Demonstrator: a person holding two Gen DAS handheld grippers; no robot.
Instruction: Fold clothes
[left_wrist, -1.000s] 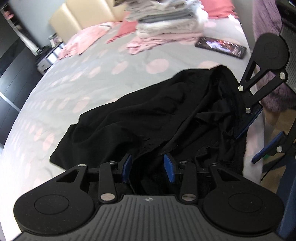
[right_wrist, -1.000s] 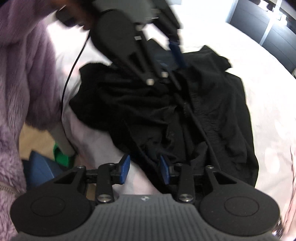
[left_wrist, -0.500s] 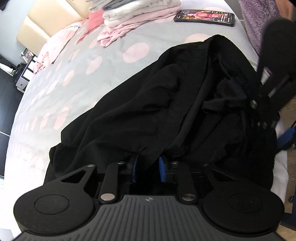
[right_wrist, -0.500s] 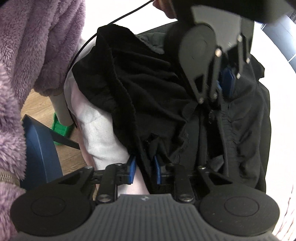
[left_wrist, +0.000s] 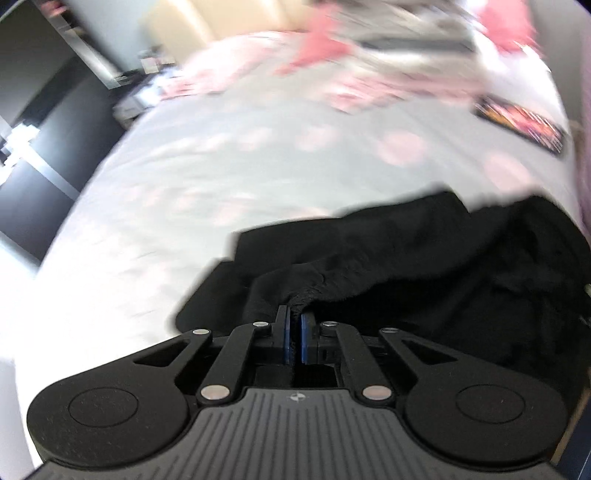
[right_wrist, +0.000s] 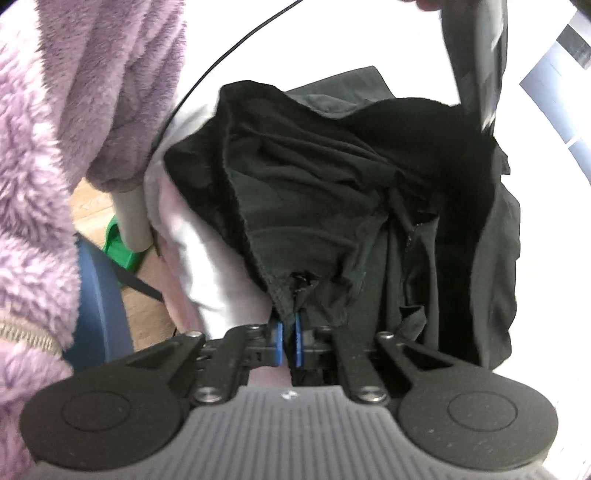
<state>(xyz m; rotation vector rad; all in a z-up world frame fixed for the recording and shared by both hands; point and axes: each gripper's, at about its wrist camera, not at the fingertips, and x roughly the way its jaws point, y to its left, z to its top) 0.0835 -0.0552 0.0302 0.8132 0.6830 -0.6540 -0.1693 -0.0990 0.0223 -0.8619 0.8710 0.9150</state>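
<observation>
While the black garment (left_wrist: 424, 258) lies crumpled at the near edge of the bed (left_wrist: 221, 166), both claws have a pinch of it. The left claw (left_wrist: 294, 334) has its blue pads pressed together on a bunched fold of the dark cloth, and the fabric rises from the mattress into that pinch. The right claw (right_wrist: 289, 341) is likewise clamped on a gathered edge of the same garment, a puckered hem squeezed between its blue pads, with the rest of the cloth spreading out beyond it in loose folds.

From the left wrist view the bed cover is pale grey with soft pink spots, and the picture is smeared with motion. Farther up the bed a stack of folded clothes (left_wrist: 399, 40) sits near the headboard, too blurred to tell piece from piece, with pink items scattered around it. A phone (left_wrist: 521, 123) with a lit screen lies on the cover, well apart from the black garment.

From the right wrist view a person's fluffy lilac sleeve (right_wrist: 55, 166) fills the left side, beside the bed's edge. Below it a strip of wooden floor (right_wrist: 92, 206) shows, with something green (right_wrist: 120, 245) on it. A thin black cable (right_wrist: 229, 55) runs across the top.
</observation>
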